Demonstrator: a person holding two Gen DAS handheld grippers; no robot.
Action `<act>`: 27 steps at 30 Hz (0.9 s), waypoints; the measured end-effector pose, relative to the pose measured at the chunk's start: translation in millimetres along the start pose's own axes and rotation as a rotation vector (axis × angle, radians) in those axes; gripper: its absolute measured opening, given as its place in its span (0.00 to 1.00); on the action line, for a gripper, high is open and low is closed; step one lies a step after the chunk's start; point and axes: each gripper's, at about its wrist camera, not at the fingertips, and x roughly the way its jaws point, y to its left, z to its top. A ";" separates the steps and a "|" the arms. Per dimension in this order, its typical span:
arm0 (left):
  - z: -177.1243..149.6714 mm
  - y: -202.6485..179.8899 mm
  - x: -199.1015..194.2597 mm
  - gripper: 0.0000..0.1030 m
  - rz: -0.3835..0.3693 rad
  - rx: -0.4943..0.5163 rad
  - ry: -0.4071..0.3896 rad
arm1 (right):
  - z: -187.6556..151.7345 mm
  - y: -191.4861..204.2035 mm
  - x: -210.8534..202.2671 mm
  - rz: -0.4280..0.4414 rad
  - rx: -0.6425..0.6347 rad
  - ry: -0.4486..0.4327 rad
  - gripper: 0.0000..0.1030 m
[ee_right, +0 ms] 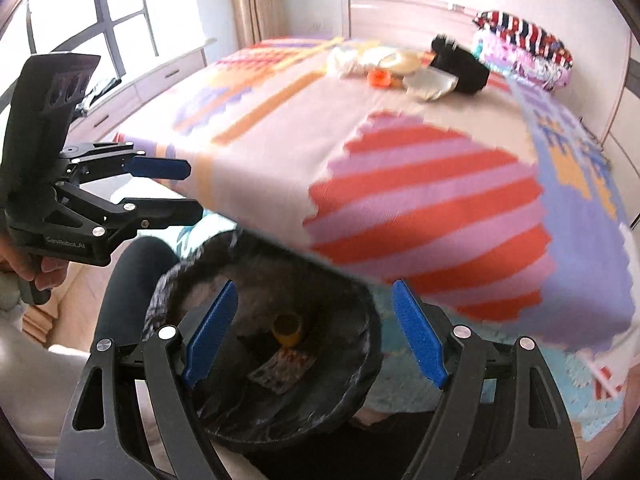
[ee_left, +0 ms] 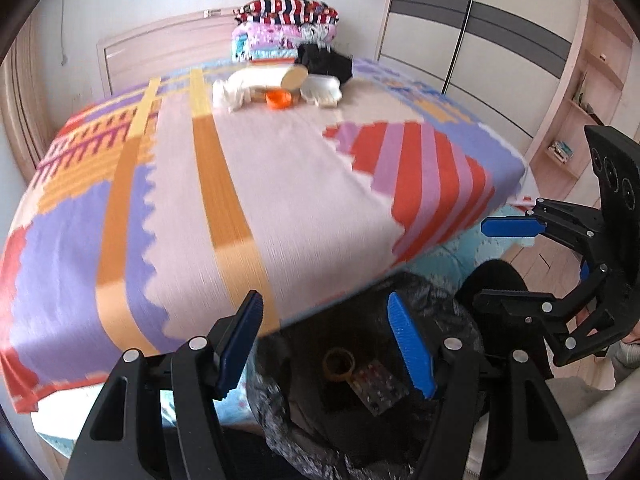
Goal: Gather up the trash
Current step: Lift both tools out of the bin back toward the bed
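Observation:
A bin lined with a black bag stands at the foot of the bed. Inside it lie a tape roll and a flat printed wrapper. My left gripper hangs open above the bin with nothing between its blue pads. My right gripper is open and empty too, beside it over the bin. At the bed's far end lies a pile: an orange piece, a white foam container, a white bag and a black item.
A patterned blanket covers the bed, with folded bedding against the headboard. A wardrobe and shelves stand to the right, a window to the left. The person's dark trouser leg is next to the bin.

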 end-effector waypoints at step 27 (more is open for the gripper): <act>128.8 71.7 23.4 0.61 0.030 -0.106 -0.164 | 110.2 -53.9 14.5 -0.066 0.100 -0.182 0.71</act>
